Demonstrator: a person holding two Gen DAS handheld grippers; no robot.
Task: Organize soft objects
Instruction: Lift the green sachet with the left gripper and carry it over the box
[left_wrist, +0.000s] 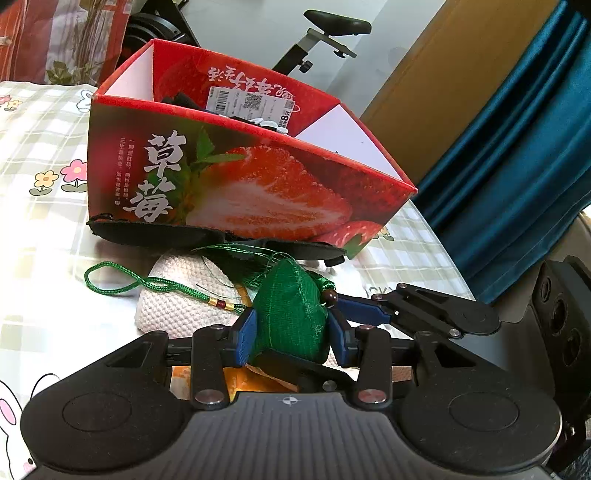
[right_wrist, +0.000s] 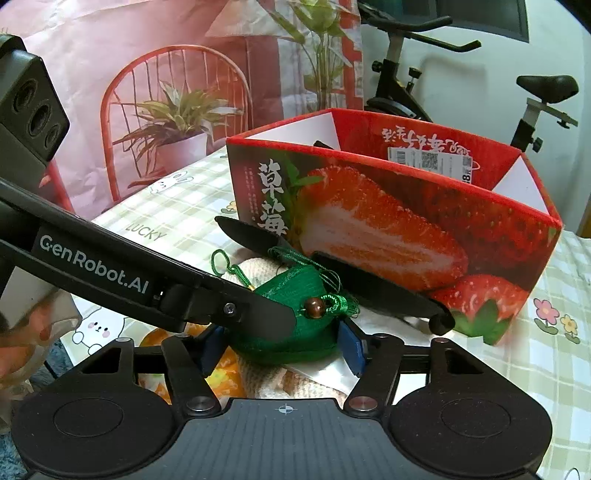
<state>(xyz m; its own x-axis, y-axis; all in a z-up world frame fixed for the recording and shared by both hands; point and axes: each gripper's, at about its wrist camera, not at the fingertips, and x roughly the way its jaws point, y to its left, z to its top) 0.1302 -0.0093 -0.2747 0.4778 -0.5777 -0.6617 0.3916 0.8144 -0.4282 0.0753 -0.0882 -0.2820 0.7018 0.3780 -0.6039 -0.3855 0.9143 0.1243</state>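
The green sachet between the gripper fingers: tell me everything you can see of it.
The green sachet is a plump, pyramid-like pouch of woven green fabric, apparently soft. A brown bead and a knotted green tassel sit at one corner; a green cord loop with gold and red beads trails from another. It lies in front of the strawberry box, resting on a white knitted item. The left hand-held gripper has its blue pads against both sides; the right hand-held gripper straddles it too.

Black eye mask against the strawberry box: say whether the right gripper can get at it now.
Probably not directly. The green sachet, clamped by the left gripper, sits between the fingers of the right gripper, in front of the black eye mask; both block the way.
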